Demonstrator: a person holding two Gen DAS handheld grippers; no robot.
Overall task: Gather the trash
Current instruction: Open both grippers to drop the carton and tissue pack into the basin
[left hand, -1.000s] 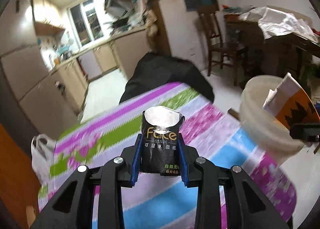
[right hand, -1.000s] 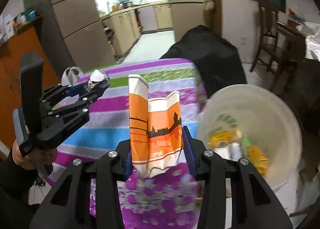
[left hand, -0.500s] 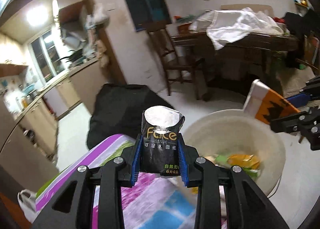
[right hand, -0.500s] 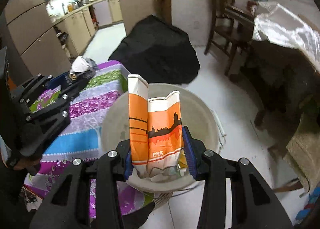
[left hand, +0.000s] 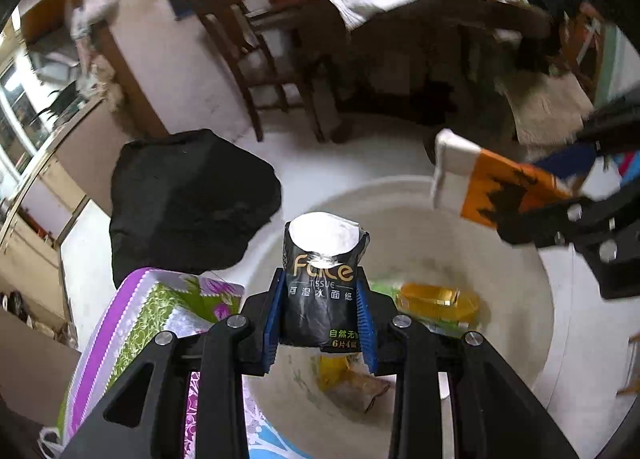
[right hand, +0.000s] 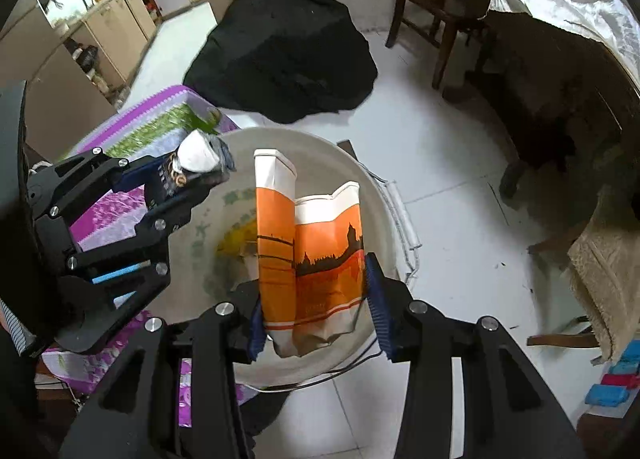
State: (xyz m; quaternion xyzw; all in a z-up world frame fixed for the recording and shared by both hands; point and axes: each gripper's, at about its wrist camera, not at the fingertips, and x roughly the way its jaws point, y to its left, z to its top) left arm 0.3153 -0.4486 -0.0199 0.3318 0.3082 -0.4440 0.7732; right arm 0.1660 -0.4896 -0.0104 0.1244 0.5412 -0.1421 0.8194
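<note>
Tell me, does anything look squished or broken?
Yes. The orange carton in the right gripper is crumpled and folded in on itself. The black tissue pack in the left gripper is torn open on top. Both are over the bucket of trash.

At frame centre the right tool clamps a crumpled orange carton above a pale bucket, while at left the left tool grips a black tissue pack.

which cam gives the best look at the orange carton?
Right wrist: the orange carton stands front and centre between the right gripper fingers, print sharp, crumpled shape plain, over the bucket. Left wrist catches it only at the right edge, blurred and partly hidden.
</note>
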